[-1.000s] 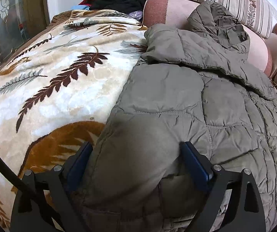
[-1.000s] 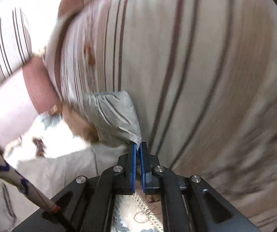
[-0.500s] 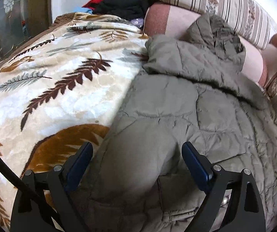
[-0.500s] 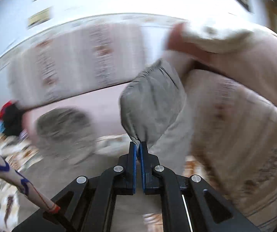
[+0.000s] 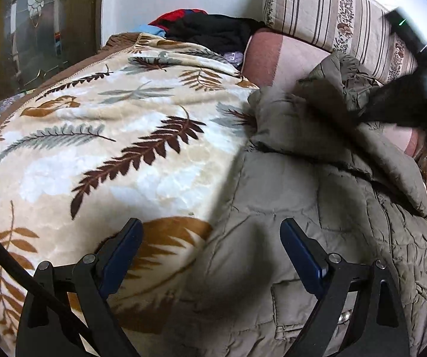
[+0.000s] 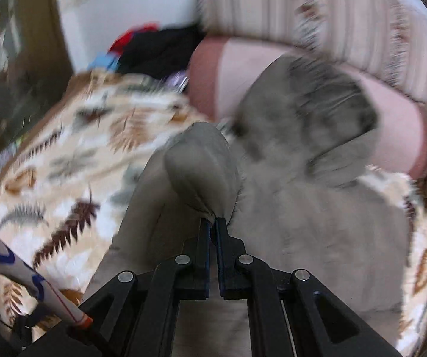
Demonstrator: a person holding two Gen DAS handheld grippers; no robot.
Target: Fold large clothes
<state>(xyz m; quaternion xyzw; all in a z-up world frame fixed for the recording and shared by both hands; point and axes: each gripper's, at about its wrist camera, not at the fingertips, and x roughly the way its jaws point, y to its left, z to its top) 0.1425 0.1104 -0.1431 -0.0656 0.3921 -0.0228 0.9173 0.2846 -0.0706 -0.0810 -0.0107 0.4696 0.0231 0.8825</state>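
An olive-grey quilted jacket (image 5: 317, 208) lies spread on a leaf-patterned blanket (image 5: 109, 154), its hood toward the sofa back. My left gripper (image 5: 210, 255) is open and empty, its blue pads straddling the jacket's lower left edge just above it. My right gripper (image 6: 212, 224) is shut on the jacket's sleeve end (image 6: 204, 166) and holds it lifted over the jacket body (image 6: 317, 214). The right gripper shows as a dark blurred shape (image 5: 406, 101) at the upper right of the left wrist view.
A striped sofa back (image 5: 332, 23) and a pink cushion (image 5: 278, 56) run behind the jacket. A heap of black, red and blue clothes (image 5: 210, 29) lies at the far end. A dark cabinet (image 5: 34, 29) stands at the left.
My right gripper has swung the held sleeve from the sofa side across over the jacket, and now enters the left wrist view. The left gripper has shifted slightly left, still open.
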